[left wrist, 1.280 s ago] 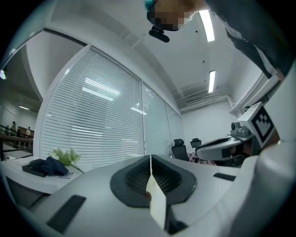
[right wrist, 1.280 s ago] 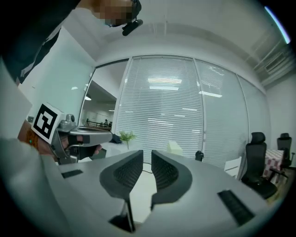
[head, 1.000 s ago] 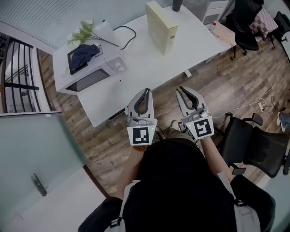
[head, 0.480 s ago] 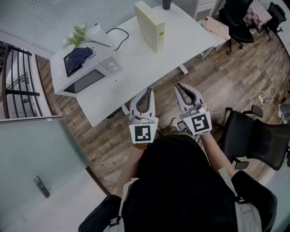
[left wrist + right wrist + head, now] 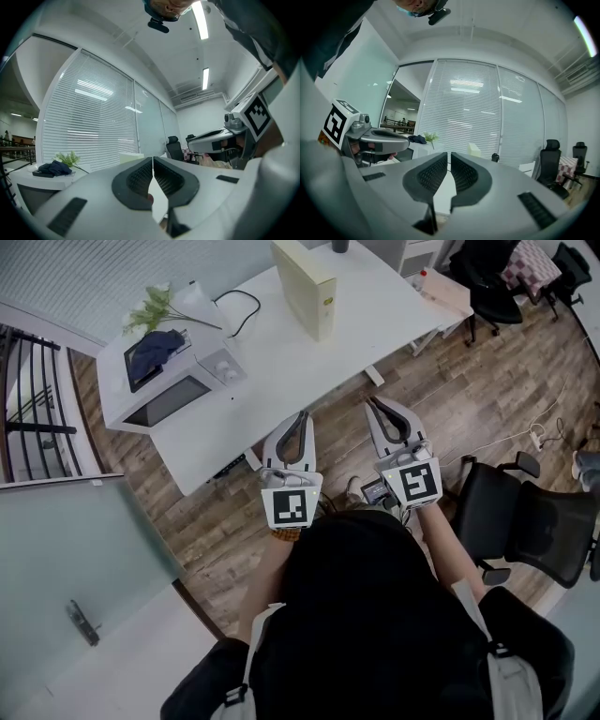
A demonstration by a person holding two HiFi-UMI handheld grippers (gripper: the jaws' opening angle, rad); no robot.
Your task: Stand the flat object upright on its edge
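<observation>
The only printed marks were the black-and-white square patterns on the 2 marker cubes, 1 on the left gripper [image 5: 289,509] and 1 on the right [image 5: 419,484]. A small round yellow-green sticker [image 5: 330,298] sat on the narrow face of the pale cream flat box [image 5: 305,282]; its print was too small to read.

That box, a smooth slab with sharp corners, stood upright on its edge at the far end of the white rectangular table [image 5: 281,371], well apart from both tools. It also showed as a pale block beyond the jaws in the left gripper view [image 5: 131,157] and in the right gripper view [image 5: 474,150].

The left gripper [image 5: 302,415], of matt grey-white plastic with curved black ribbed pads, was clenched, its 2 jaws pressed together on nothing [image 5: 153,161]. The right gripper [image 5: 374,402] had just been closing; its jaws had drawn together to a hairline, with nothing between them [image 5: 449,157]. Both were held level over the brown wood-plank floor [image 5: 450,399], just short of the table's near edge.

At the table's left end stood a boxy white microwave oven [image 5: 173,395] with a glossy dark door. A crumpled dark blue cloth [image 5: 150,348] lay on top of it, beside a green leafy sprig [image 5: 150,307]. A thin black cable [image 5: 246,304] looped across the tabletop behind it. A black office chair [image 5: 525,540] stood to the right of the person. White slatted blinds [image 5: 93,122] covered the glass wall beyond.
</observation>
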